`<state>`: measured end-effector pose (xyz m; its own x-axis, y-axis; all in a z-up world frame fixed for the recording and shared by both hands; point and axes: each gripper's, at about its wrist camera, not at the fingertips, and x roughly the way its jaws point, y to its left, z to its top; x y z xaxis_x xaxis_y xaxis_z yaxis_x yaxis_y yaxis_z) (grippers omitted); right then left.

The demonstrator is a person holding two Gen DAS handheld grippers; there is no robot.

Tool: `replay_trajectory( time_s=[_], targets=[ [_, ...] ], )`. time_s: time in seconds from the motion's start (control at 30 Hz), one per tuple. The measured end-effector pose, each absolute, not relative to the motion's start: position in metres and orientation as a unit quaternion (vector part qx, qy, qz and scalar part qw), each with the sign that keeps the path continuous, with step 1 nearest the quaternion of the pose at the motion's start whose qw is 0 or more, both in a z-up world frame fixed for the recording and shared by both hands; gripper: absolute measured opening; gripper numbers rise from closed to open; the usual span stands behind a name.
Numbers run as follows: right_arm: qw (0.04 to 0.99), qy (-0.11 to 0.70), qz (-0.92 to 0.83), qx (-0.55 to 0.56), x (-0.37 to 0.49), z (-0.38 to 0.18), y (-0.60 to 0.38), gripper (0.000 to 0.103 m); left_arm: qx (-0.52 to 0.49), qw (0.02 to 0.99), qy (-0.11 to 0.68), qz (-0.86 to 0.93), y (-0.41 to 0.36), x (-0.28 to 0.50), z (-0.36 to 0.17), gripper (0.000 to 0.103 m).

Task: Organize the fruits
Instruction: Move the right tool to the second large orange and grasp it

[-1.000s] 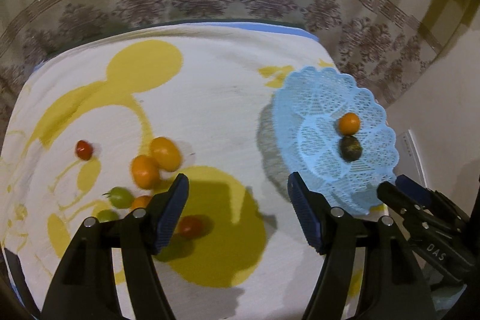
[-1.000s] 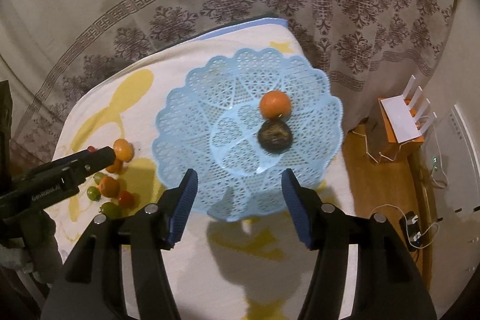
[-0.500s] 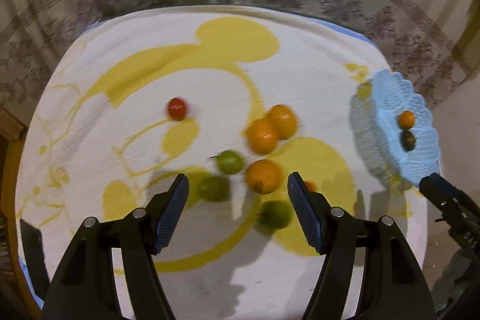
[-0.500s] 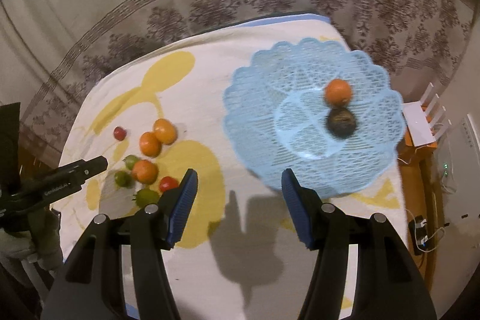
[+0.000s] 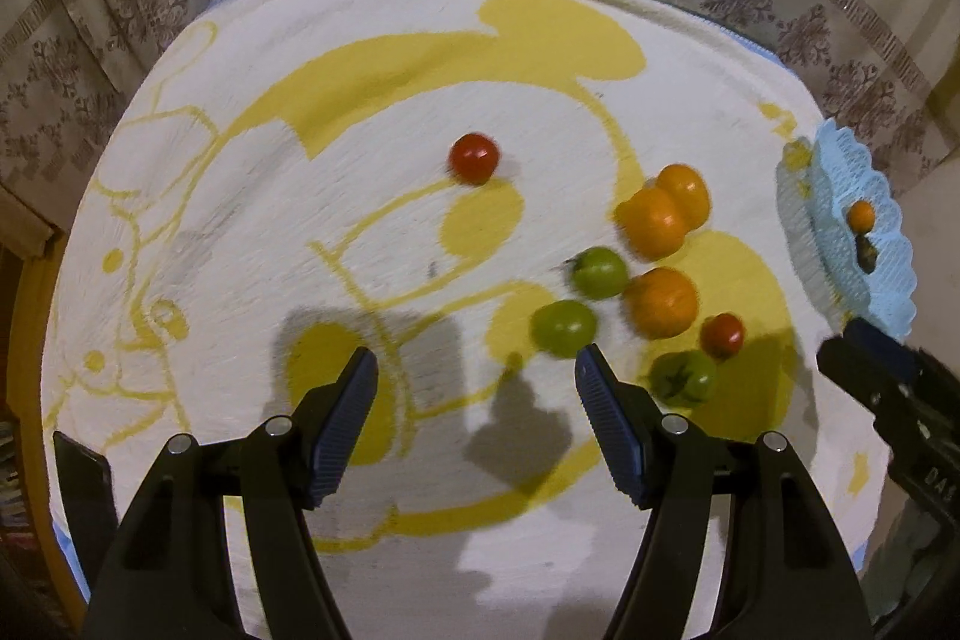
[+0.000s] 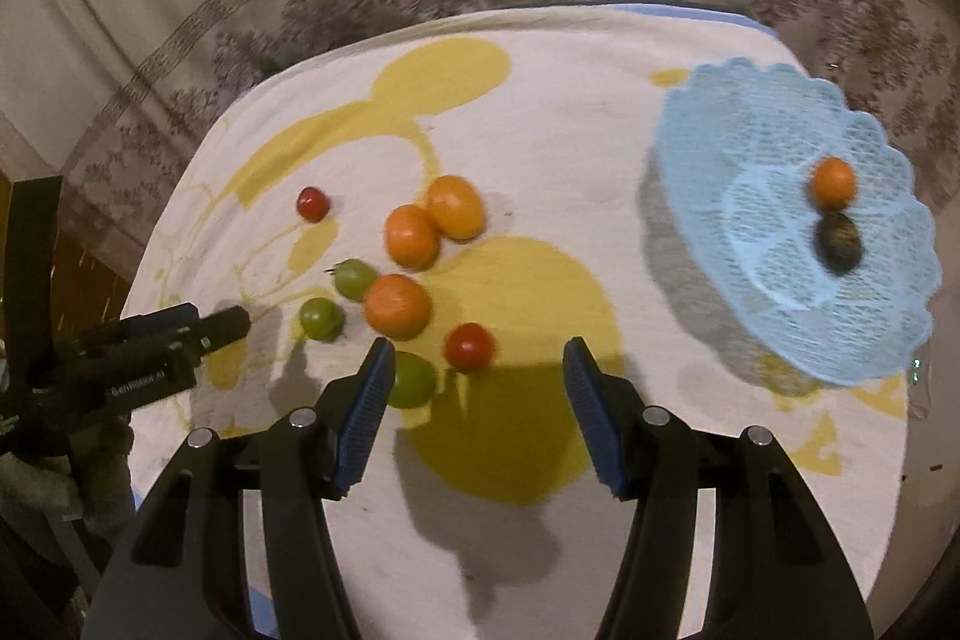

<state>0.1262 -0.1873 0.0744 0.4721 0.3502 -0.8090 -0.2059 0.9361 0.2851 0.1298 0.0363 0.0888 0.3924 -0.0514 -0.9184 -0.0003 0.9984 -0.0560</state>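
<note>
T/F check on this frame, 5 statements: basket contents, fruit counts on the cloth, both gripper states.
1. The blue basket holds two items. True: an orange fruit and a dark fruit.
2. The left hand-held gripper grips a green tomato. False: it is open and empty.
3. Three green tomatoes lie on the cloth. True.
4. All the red tomatoes are in the basket. False: both, and, lie on the cloth.
5. The right hand-held gripper is shut. False: it is open, holding nothing.
</note>
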Motion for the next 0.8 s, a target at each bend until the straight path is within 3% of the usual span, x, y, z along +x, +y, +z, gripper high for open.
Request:
replay_trajectory(
  time_s=[0.37,0.8],
  targets=[
    [0.840,0.506,0.193,0.025,0.158,0.051,-0.124,0.060,-0.014,0.828,0.560,-0.018,0.067,0.131,0.076,0.068],
    [0.825,0.535,0.178,-0.030,0.180,0.020,-0.103,0.049,-0.013,0.820,0.571,-0.034,0.072,0.139,0.063,0.068]
  ],
)
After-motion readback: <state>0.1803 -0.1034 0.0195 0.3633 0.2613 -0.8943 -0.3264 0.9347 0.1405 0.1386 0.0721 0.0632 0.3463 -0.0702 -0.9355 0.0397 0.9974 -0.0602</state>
